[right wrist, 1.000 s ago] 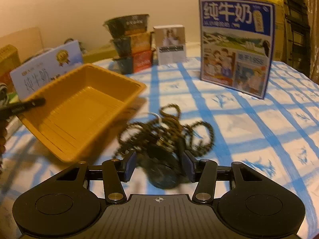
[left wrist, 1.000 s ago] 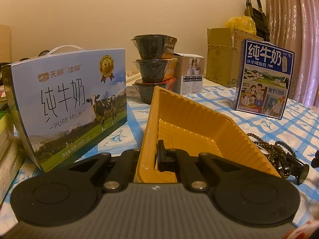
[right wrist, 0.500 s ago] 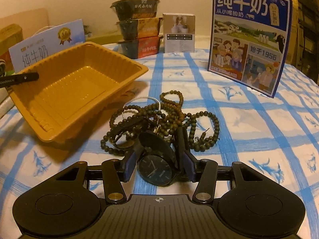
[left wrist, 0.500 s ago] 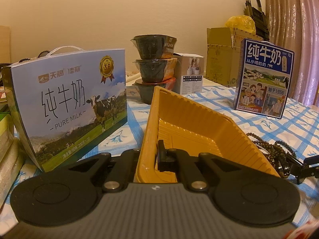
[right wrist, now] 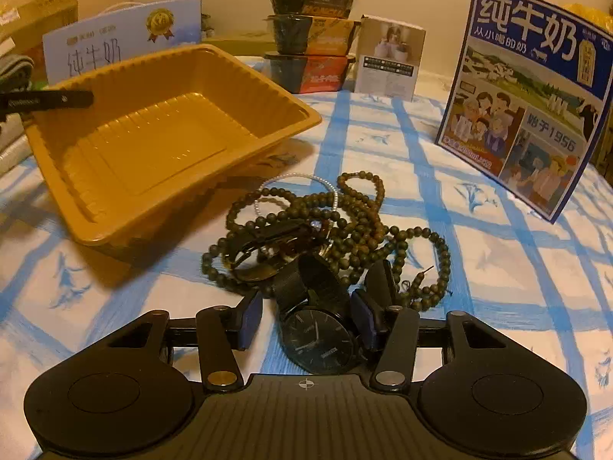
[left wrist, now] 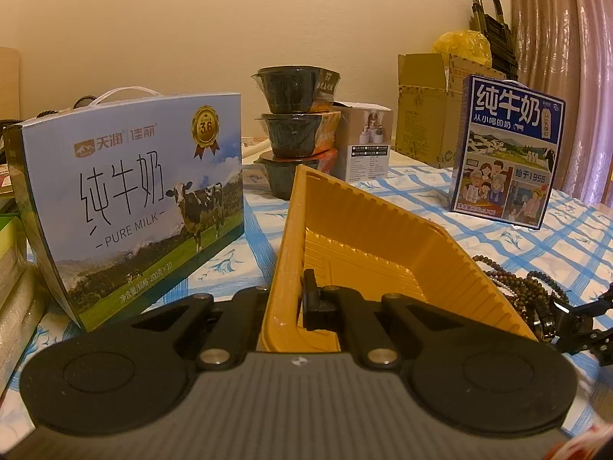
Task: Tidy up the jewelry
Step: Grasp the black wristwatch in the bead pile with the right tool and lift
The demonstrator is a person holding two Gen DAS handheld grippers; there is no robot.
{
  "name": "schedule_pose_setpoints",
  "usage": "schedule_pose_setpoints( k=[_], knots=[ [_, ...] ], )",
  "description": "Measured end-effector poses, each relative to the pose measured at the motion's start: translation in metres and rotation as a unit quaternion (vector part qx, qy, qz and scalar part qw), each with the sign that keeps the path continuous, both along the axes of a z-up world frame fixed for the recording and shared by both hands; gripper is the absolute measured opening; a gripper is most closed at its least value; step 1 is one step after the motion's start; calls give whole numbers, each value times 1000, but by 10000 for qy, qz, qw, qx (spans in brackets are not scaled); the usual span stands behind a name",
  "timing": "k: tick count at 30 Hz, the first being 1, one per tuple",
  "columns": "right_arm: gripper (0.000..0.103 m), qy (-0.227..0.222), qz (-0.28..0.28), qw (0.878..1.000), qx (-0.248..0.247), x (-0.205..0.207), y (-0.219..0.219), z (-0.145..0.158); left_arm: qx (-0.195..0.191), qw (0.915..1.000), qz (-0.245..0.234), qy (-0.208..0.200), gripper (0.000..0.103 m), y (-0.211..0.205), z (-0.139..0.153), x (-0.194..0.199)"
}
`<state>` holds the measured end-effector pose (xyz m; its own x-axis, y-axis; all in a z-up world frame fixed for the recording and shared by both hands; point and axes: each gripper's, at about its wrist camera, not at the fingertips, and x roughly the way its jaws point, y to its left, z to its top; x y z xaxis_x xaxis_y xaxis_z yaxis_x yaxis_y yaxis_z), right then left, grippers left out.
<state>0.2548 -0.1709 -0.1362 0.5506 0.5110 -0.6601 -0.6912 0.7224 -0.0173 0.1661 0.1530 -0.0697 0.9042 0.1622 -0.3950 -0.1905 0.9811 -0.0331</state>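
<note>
My left gripper [left wrist: 295,299] is shut on the near rim of an empty yellow plastic tray [left wrist: 367,253], tilting it; the tray also shows in the right wrist view [right wrist: 153,145]. A tangle of dark bead strings [right wrist: 345,214] with a thin white bracelet [right wrist: 299,184] lies on the checked cloth right of the tray. My right gripper [right wrist: 310,314] is open, its fingers on either side of a black watch [right wrist: 318,341] at the near edge of the tangle. The beads show at the right of the left wrist view [left wrist: 525,287].
A blue milk carton [right wrist: 528,103] stands at the right. A light-blue milk box [left wrist: 134,199] stands left of the tray. Three stacked black bowls [right wrist: 310,30] and a small white box [right wrist: 387,61] stand at the back. Cardboard boxes [left wrist: 425,107] sit behind.
My right gripper has moved down and forward over the watch, and its fingers have spread wider around it. My left gripper still holds the tray rim, unmoved.
</note>
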Motion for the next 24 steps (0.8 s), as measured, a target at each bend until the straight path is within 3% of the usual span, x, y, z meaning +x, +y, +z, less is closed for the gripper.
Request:
schedule_pose_setpoints(
  k=[5,9,14,15,18,24],
  knots=[
    [52,-122,94,9995,-276,-11,-1,-1,-21,10000,-2,-8,4,1,0,-1],
    [52,-608,-31,9953,-750,-25,8,-10,-41,10000,8,-9,4,1,0,-1],
    [51,-841,-579,9922,-718,-32,7,-19,-42,10000,8,-9,4,1,0,-1],
    [46,-844,-619,9922,-672,-33,7,-20,-45,10000,8,-6,4,1,0,-1],
    [46,-954,-699,9906,-689,-37,9,-21,-57,10000,10,-3,4,0,0,-2],
    [45,-471,-1000,9938,-105,-31,-1,-6,-41,10000,7,-7,4,0,0,-2]
  ],
)
